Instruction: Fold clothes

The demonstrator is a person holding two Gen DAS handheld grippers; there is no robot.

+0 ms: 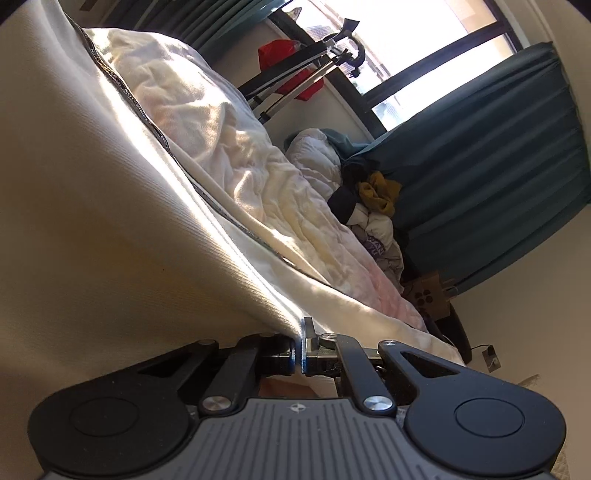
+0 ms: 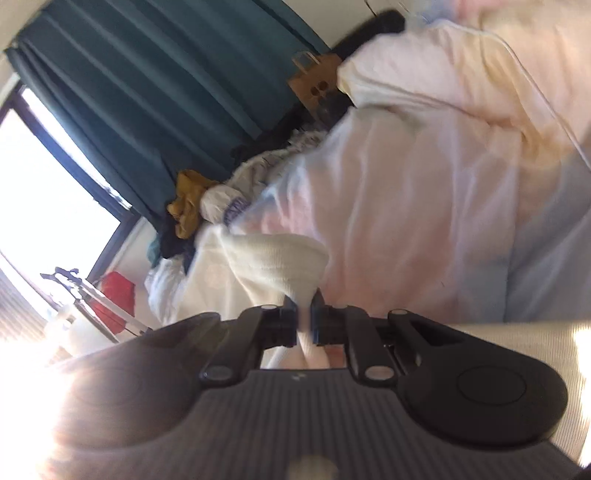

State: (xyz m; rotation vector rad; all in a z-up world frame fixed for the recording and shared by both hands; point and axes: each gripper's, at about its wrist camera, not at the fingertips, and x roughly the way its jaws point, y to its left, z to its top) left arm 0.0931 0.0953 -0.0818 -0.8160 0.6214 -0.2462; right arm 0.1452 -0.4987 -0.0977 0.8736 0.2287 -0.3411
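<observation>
Sunlit bedding fills the room behind both tongs: a rumpled white duvet [image 1: 229, 155] covers the bed, with teal curtains [image 1: 491, 155] and a bright window [image 1: 424, 33] beyond it.

The left tongs [image 1: 299, 350] are closed on the edge of a cream knit garment [image 1: 92, 221], which rises from the pinch and spreads up and to the left of them, taking up most of that side of the view. A dark woven tape [image 1: 147, 122] with small lettering runs along the garment's far edge; the letters are too small to read.

The right tongs [image 2: 304, 317] are clamped on a bunched fold of the same cream ribbed fabric [image 2: 280, 258], which bulges just ahead of their tips and trails back between the fingers. This view is blurred.

Ahead and to the right of the left tongs, a heap of clothes [image 1: 369, 206] sits at the far end of the bed, with a mustard piece [image 1: 380, 192] on top and a pale piece bearing a purple print [image 1: 376, 247] that seems to read "WAN". A brown paper bag [image 1: 428, 295] stands past the heap. A red item [image 1: 277, 55] hangs near a metal rack [image 1: 295, 85] by the window.
</observation>
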